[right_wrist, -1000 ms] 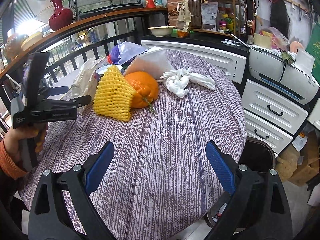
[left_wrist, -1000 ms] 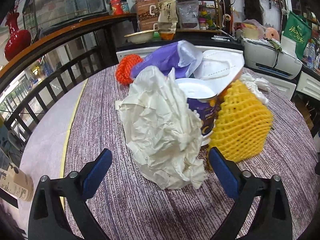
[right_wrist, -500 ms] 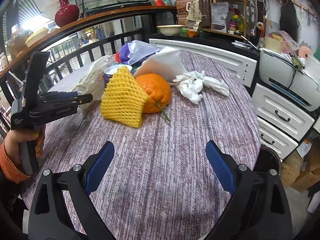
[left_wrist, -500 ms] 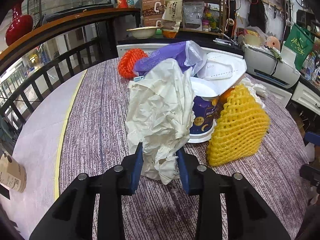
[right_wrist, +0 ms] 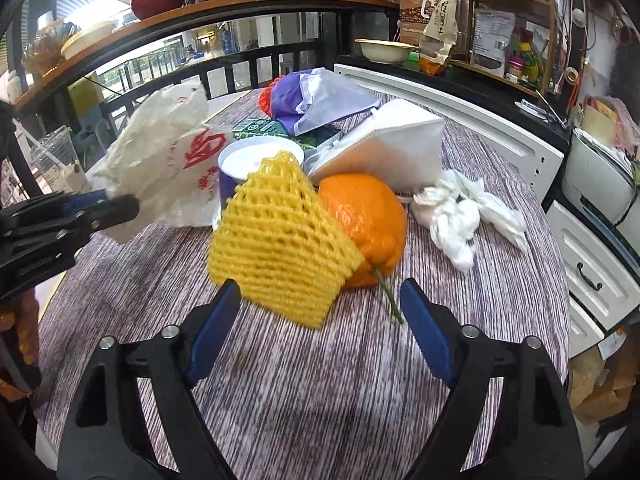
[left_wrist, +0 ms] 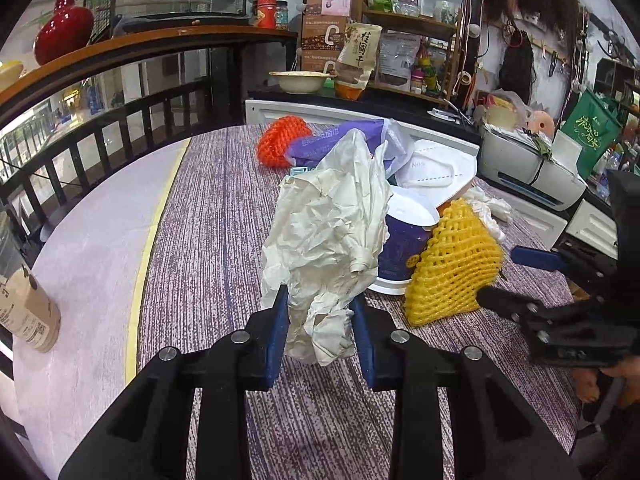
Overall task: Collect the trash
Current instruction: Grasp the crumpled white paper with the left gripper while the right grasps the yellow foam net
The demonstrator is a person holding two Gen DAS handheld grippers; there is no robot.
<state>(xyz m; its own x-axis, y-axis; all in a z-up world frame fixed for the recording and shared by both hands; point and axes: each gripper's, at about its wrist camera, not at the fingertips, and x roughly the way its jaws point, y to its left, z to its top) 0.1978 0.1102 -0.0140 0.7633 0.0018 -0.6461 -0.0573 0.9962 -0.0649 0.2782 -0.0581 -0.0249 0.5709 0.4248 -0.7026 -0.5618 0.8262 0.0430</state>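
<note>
On the round table with the purple-striped cloth (right_wrist: 320, 380) we count:
- one crumpled white plastic bag (left_wrist: 332, 232), pinched at its lower end between the jaws of the left gripper (left_wrist: 320, 320)
- one yellow foam fruit net (right_wrist: 276, 248) leaning on one orange (right_wrist: 368, 220)
- one purple paper cup with a white lid (left_wrist: 400, 248)
- one orange-red foam net (left_wrist: 280, 144)
- one purple tissue pack (right_wrist: 316, 96)
- one white folded face mask (right_wrist: 384, 152)
- one wad of white tissue (right_wrist: 464, 212)

The right gripper (right_wrist: 320, 320) has its jaws spread wide just before the yellow net.

Only the right wrist view shows:
- red print on the bag
- a green packet (right_wrist: 260, 126)
- a clear plastic cup (right_wrist: 56, 160)

Only the left wrist view shows one brown paper-labelled bottle (left_wrist: 24, 304).
</note>
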